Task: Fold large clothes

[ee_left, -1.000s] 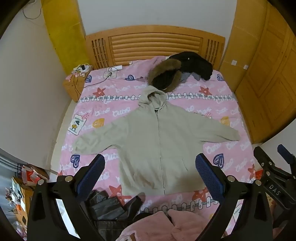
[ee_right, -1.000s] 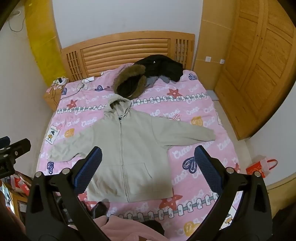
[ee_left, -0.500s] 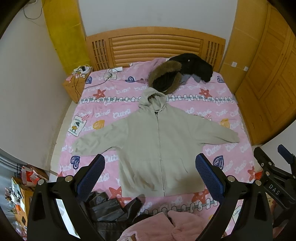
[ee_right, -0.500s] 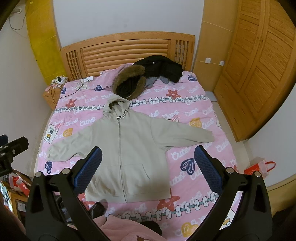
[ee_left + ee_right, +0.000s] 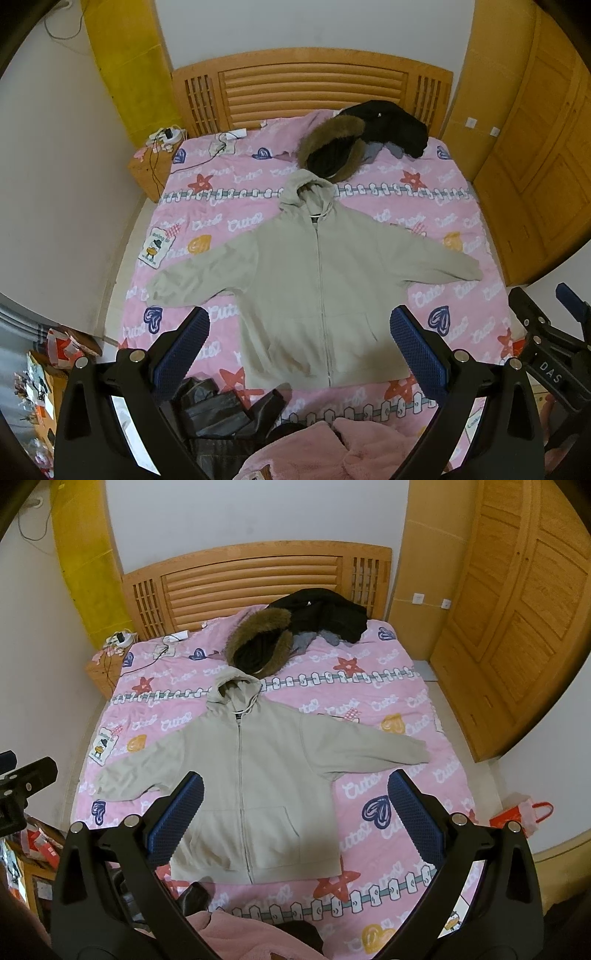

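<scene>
A beige zip-up hoodie [image 5: 314, 280] [image 5: 255, 775] lies flat and face up in the middle of the bed, zipper closed, hood toward the headboard, both sleeves spread out sideways. My left gripper [image 5: 299, 336] is held high above the hoodie's hem, open, nothing between its blue pads. My right gripper [image 5: 293, 805] is likewise open and empty, hovering above the hem and the right side of the hoodie. The right gripper's body [image 5: 546, 339] shows at the right edge of the left wrist view.
Pink patterned bedspread [image 5: 229, 206] [image 5: 388, 709]. A black fur-hooded coat [image 5: 340, 151] [image 5: 266, 642] and dark clothes lie near the wooden headboard [image 5: 314, 81]. A black leather garment [image 5: 221, 406] and a pink fluffy garment [image 5: 332, 450] sit at the foot. Nightstand [image 5: 151, 166] left, wardrobe [image 5: 517, 627] right.
Both views have shifted slightly, so the hoodie sits a little lower and more centred in the frames. The hoodie itself has not moved and both grippers stay open.
</scene>
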`<act>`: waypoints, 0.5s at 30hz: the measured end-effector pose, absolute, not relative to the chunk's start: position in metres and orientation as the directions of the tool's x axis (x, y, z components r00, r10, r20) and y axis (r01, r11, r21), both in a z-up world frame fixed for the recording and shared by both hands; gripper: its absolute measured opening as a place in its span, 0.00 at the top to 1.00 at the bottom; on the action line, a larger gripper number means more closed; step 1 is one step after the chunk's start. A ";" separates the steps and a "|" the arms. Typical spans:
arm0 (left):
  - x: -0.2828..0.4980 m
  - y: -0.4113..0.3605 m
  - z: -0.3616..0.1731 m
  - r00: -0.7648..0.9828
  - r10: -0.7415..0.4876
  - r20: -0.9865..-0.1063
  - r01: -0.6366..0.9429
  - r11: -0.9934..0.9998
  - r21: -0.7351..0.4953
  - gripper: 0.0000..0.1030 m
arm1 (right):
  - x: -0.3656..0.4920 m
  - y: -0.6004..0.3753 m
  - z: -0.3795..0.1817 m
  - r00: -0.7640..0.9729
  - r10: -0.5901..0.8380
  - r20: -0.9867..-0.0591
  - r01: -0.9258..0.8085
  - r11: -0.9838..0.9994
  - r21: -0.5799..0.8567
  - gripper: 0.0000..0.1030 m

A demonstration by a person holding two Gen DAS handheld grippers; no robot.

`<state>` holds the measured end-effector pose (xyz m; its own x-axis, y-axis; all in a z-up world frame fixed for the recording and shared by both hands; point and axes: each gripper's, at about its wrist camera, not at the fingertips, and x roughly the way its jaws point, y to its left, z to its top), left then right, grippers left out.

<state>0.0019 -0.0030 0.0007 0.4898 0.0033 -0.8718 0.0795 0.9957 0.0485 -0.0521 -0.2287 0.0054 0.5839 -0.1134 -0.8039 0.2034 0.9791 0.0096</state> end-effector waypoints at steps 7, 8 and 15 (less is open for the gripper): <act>0.003 -0.015 -0.002 0.483 0.026 -0.875 0.058 0.996 0.062 0.08 | -0.048 -0.248 -0.007 0.575 -0.083 -0.814 0.187 0.982 0.032 0.06; 0.003 -0.017 -0.002 0.483 0.032 -0.875 0.053 0.996 0.066 0.08 | -0.048 -0.252 -0.008 0.575 -0.079 -0.814 0.184 0.982 0.035 0.06; 0.003 -0.023 -0.003 0.469 0.047 -0.882 0.017 0.998 0.062 0.08 | -0.038 -0.271 -0.018 0.559 -0.063 -0.826 0.165 0.986 0.037 0.06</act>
<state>0.0035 -0.0234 -0.0026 0.4692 0.0470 -0.8818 0.0168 0.9979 0.0621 -0.0377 -0.2708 -0.0183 0.5594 -0.0629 -0.8265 0.1654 0.9855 0.0369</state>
